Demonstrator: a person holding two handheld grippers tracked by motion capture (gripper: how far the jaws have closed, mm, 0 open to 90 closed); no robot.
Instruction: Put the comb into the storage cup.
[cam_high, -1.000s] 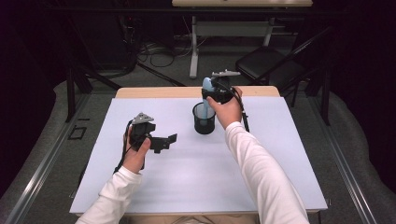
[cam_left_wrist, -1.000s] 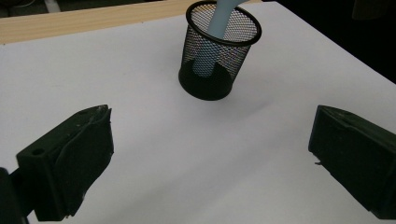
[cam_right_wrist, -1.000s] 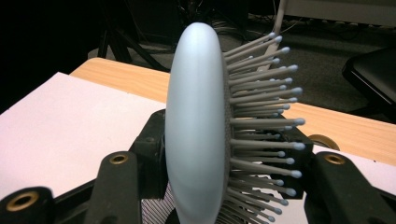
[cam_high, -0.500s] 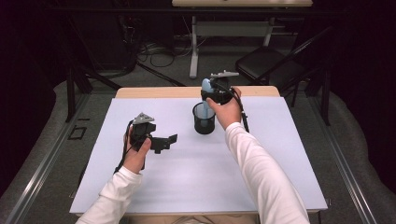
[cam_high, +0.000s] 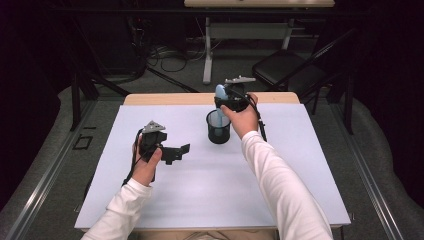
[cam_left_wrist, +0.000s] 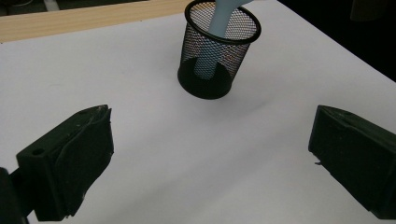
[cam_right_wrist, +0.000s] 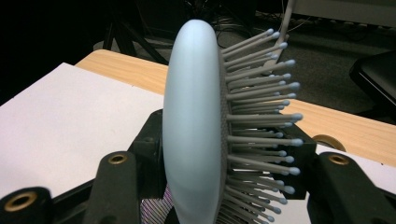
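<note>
The right gripper (cam_high: 226, 100) fingers are pinching the hairbrush (cam_right_wrist: 196, 140) head, standing its handle below them in the cup (cam_left_wrist: 218, 51) (left gripper (cam_left_wrist: 210, 154) fingers spread, idle).

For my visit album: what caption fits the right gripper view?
Right gripper clamped on a pale blue hairbrush, bristles pointing right, above the white table.
</note>
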